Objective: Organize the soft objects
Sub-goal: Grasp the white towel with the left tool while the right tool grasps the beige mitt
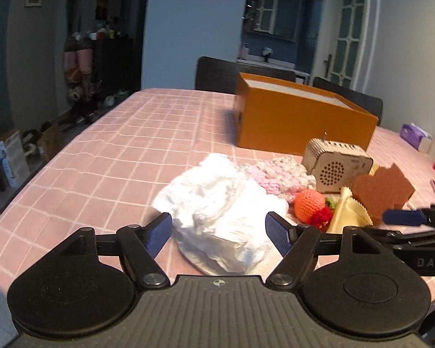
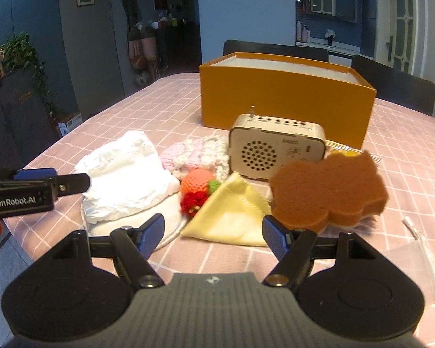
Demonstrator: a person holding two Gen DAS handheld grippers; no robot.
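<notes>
Wooden perforated radio (image 2: 277,150) stood mid-table on the pink checked tablecloth (image 1: 116,156), dark chairs (image 2: 275,47) behind the far edge — purple tissue pack (image 1: 414,134) near the right edge.

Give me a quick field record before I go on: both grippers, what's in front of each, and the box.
left gripper: open, nothing held
ahead of left: white cloth
right gripper: open, nothing held
ahead of right: yellow cloth, brown sponge to its right
other soft items: pink knit piece, orange crochet ball
hard item: wooden radio
orange box: open top, behind the pile; contents not visible
</notes>
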